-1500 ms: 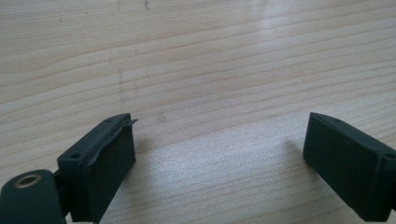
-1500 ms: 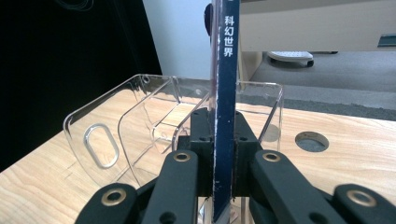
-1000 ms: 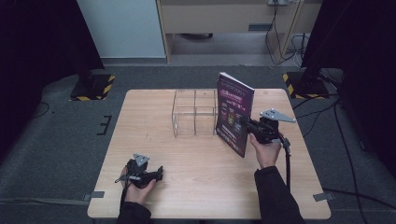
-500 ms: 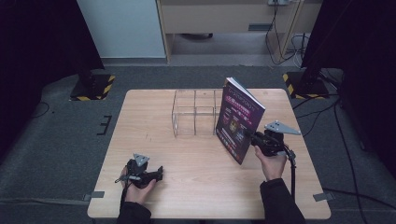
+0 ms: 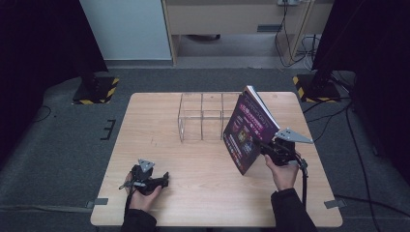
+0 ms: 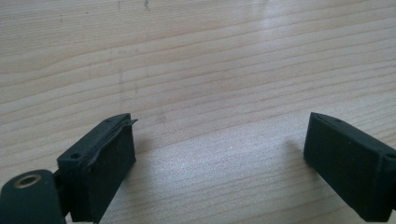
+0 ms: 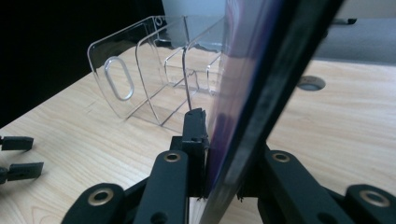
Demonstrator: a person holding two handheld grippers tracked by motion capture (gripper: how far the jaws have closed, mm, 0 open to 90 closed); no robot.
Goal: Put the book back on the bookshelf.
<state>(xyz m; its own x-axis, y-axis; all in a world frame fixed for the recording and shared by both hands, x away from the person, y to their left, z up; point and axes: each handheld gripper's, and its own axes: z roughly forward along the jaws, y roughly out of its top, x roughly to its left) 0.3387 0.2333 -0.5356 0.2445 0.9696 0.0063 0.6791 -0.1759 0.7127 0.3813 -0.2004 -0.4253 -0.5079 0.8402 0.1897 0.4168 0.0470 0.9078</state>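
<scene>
Book [image 5: 249, 129] stays pinched in right gripper [image 5: 269, 151] fingers, just loosening; tip it upright toward organizer [image 5: 202, 116] at 10 o'clock. Left gripper [image 5: 162, 179] gapes empty.

One wooden table [image 5: 203, 198], one clear acrylic organizer [image 5: 200, 116] divided into three compartments, one purple-covered book [image 5: 247, 130], two handheld grippers counted, left gripper [image 5: 162, 180], right gripper [image 5: 263, 149]

Purple-covered book [image 5: 249, 130] (thin, glossy), tilted on its lower corner just beside clear organizer [image 5: 202, 116]
</scene>
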